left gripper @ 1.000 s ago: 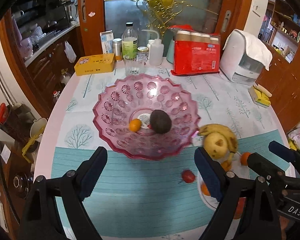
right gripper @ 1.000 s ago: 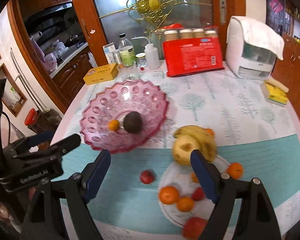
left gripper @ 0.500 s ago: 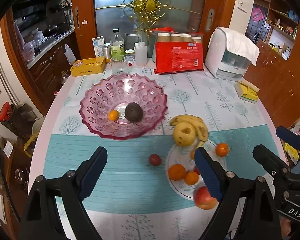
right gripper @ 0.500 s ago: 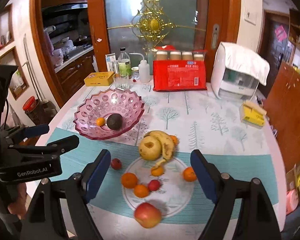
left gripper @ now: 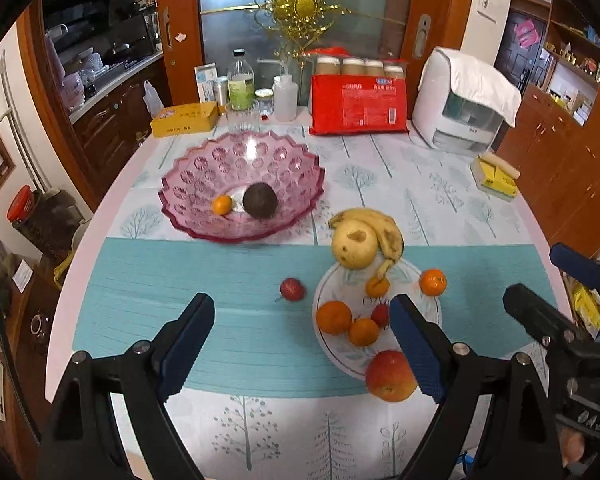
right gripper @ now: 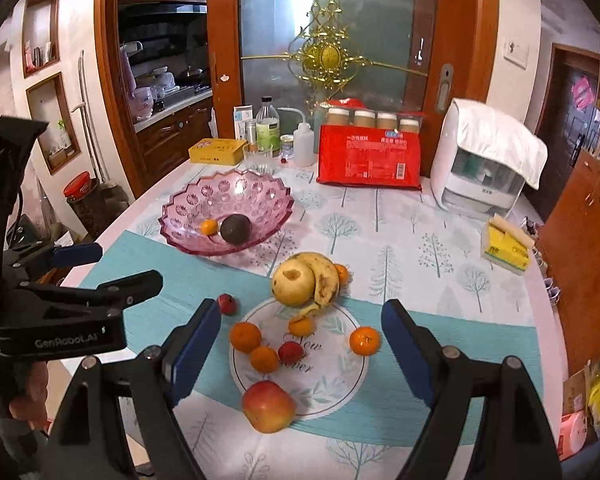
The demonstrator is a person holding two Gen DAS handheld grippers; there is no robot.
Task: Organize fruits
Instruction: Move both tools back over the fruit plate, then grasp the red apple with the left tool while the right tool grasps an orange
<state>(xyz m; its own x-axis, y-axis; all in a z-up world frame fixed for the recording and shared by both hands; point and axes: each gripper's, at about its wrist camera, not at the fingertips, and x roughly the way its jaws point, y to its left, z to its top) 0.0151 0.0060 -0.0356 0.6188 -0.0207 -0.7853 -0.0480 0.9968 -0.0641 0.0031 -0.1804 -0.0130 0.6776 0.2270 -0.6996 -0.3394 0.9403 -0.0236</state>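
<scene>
A pink glass bowl [left gripper: 204, 184] [right gripper: 192, 208] holds a dark avocado [left gripper: 260, 199] [right gripper: 236, 229] and a small orange [left gripper: 222, 204]. To its right a white plate [left gripper: 340, 354] [right gripper: 332, 376] carries several oranges and a red apple [left gripper: 390, 376] [right gripper: 268, 406] at its near edge. A yellow pear [left gripper: 354, 243] [right gripper: 294, 282] leans on a banana [left gripper: 388, 230]. A small red fruit [left gripper: 292, 289] [right gripper: 227, 304] lies on the cloth. My left gripper [left gripper: 300, 344] and right gripper [right gripper: 300, 350] are open and empty, held back above the table's near edge.
At the back stand a yellow tin [left gripper: 184, 119], bottles [left gripper: 240, 84], a red package [left gripper: 358, 108] and a white appliance [left gripper: 464, 108]. A yellow sponge pack [left gripper: 494, 178] lies at the right. Cabinets flank the table.
Both grippers have pulled back and up from the table, so bowl and plate look smaller and farther. No fruit has moved. Both stay open.
</scene>
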